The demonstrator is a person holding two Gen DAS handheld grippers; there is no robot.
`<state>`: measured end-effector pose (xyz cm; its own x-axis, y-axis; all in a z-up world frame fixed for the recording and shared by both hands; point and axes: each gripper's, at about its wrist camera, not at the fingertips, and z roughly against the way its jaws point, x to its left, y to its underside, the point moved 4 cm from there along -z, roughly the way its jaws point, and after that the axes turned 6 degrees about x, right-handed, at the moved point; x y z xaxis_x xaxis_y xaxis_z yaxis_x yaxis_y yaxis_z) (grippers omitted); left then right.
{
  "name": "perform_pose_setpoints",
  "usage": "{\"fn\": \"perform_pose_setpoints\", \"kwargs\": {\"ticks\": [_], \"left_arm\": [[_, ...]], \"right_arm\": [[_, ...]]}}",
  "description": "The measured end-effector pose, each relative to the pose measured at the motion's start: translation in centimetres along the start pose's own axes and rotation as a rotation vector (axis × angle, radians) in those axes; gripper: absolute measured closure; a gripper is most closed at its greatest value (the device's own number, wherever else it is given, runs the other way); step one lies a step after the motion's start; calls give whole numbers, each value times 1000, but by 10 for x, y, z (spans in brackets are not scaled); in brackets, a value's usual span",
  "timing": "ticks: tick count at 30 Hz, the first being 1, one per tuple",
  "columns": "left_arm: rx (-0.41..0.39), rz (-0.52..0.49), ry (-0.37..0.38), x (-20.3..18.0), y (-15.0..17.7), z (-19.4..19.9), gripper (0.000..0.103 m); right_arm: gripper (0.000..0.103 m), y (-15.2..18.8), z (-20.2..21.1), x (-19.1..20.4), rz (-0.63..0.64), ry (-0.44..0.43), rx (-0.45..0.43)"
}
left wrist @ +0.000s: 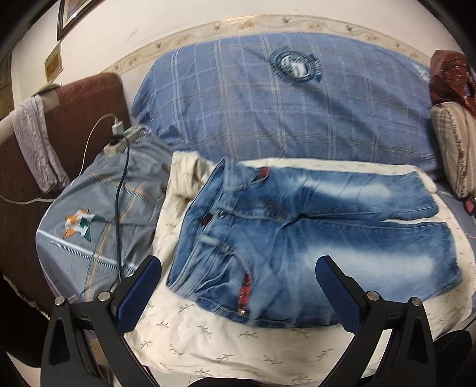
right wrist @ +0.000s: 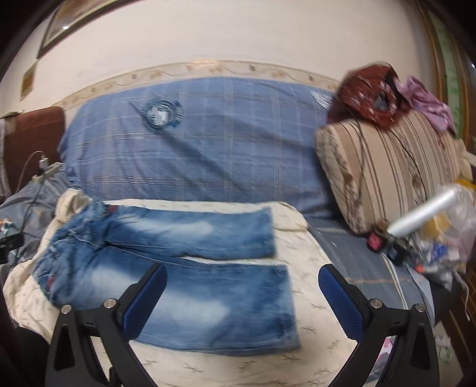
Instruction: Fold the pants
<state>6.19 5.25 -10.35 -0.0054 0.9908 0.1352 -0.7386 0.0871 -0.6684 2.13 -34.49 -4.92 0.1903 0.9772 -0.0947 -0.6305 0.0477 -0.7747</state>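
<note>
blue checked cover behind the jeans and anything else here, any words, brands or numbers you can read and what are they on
None can be read.
Round emblem on the blue checked cover: ringed with what may be lettering, too blurred to read.
Jeans: red tabs and metal rivets, no legible brand.
Grey bedsheet: an orange, green and white star-like figure, no words.
Framed picture and small wall plaque: too small and blurred.

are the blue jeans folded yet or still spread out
Spread out. The faded blue denim jeans lie flat on the cream leaf-print cloth, both legs side by side at full length, waistband to the left. No fold shows.
</note>
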Motion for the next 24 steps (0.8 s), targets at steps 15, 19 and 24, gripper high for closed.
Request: {"fn": "perform_pose_setpoints", "kwargs": {"ticks": [15,19,24], "left_arm": [[125,110,-94,54,6,-51,0],[132,111,-100,61,0,-59,0],[123,107,-93,59,-11,-65,0]], "right_arm": [[0,7,-40,-46,-131,-57,126],[0,2,-53,-31,-106,-79,141],[0,-8,-70,-28,-126,-140,155]]}}
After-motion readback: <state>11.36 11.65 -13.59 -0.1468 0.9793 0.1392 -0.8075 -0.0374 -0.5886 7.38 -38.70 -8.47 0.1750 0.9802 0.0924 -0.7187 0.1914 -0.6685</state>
